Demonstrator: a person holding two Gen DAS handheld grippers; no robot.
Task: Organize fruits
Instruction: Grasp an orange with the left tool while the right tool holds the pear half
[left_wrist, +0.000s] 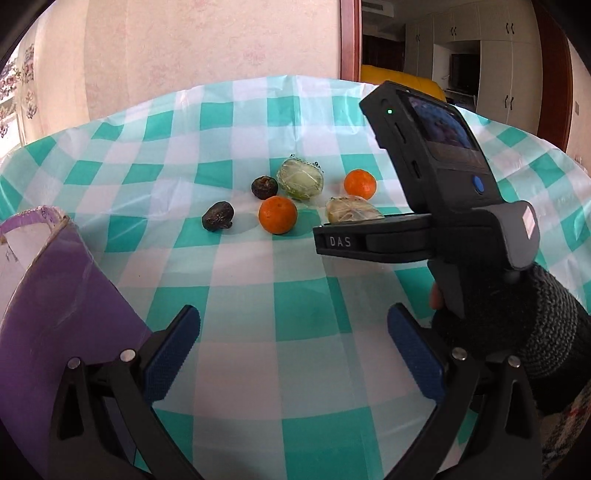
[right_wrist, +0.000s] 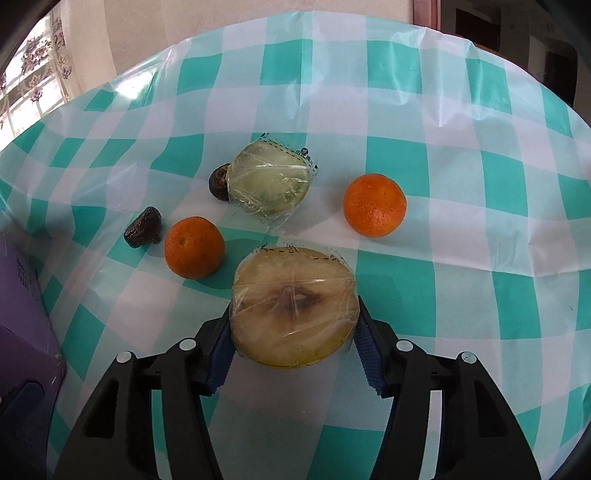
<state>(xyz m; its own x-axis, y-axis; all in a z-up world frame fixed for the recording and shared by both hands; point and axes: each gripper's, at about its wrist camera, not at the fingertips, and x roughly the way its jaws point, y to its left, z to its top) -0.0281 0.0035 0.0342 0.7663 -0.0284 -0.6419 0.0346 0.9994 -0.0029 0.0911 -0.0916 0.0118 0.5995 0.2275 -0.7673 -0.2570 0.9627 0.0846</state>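
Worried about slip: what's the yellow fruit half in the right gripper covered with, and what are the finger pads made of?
Yellow fruit half: apparently clear plastic film, glossy, with creases and glare. Pads of the right gripper: blue, ridged, matte, probably rubber.

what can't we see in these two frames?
- Purple box interior: cut off by the frame edge in both views.
- Farther dark fruit: right wrist view, partly behind the wrapped green fruit.
- Wrapped yellow fruit underside: hidden in the right hand-held gripper.
- Wrapper print: too small.

Glossy clear film is seen around the pear half (right_wrist: 295, 317); the oranges (right_wrist: 374, 205) are dimpled, the desk cover (right_wrist: 461, 229) shiny plastic.
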